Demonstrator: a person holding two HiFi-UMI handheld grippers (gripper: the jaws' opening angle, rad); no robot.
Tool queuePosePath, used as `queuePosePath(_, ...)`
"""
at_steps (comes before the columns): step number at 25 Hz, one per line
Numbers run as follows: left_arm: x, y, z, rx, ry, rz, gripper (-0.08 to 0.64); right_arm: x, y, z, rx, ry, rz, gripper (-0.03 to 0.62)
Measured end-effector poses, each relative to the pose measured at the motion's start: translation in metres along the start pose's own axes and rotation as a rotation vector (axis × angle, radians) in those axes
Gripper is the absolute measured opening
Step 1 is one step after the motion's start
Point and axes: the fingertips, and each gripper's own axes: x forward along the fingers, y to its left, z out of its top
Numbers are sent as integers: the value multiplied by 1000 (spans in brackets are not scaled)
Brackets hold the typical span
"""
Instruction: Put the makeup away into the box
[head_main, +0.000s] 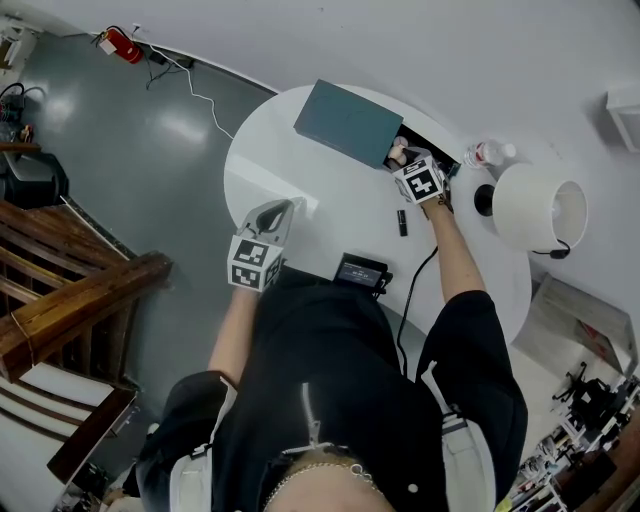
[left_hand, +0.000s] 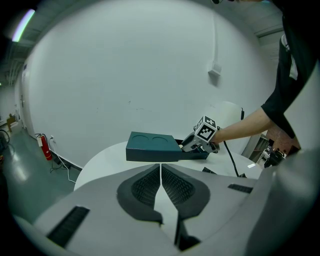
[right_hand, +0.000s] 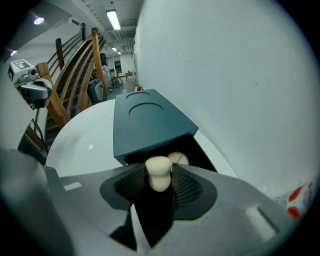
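A dark teal box (head_main: 348, 122) lies at the far side of the round white table (head_main: 300, 200), its lid slid aside so the black inside shows. My right gripper (head_main: 402, 158) hangs over that opening, shut on a makeup applicator (right_hand: 158, 172) with a cream sponge head and a black body. A round cream item (right_hand: 178, 158) lies inside the box just beyond it. A small black makeup tube (head_main: 401, 221) lies on the table near the right arm. My left gripper (head_main: 276, 213) hovers over the table's near left part, jaws shut and empty, pointing at the box (left_hand: 152, 146).
A black case (head_main: 361, 270) sits at the table's near edge with a black cable (head_main: 415, 290) beside it. At the right stand a white lamp (head_main: 540, 207) and a small bottle (head_main: 488, 153). A wooden stair rail (head_main: 70, 300) is on the left.
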Motion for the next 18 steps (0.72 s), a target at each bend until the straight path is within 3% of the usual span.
queuePosePath(18, 2, -23, 4, 44, -12, -52, 14, -53, 4, -1, 72, -134, -68, 166)
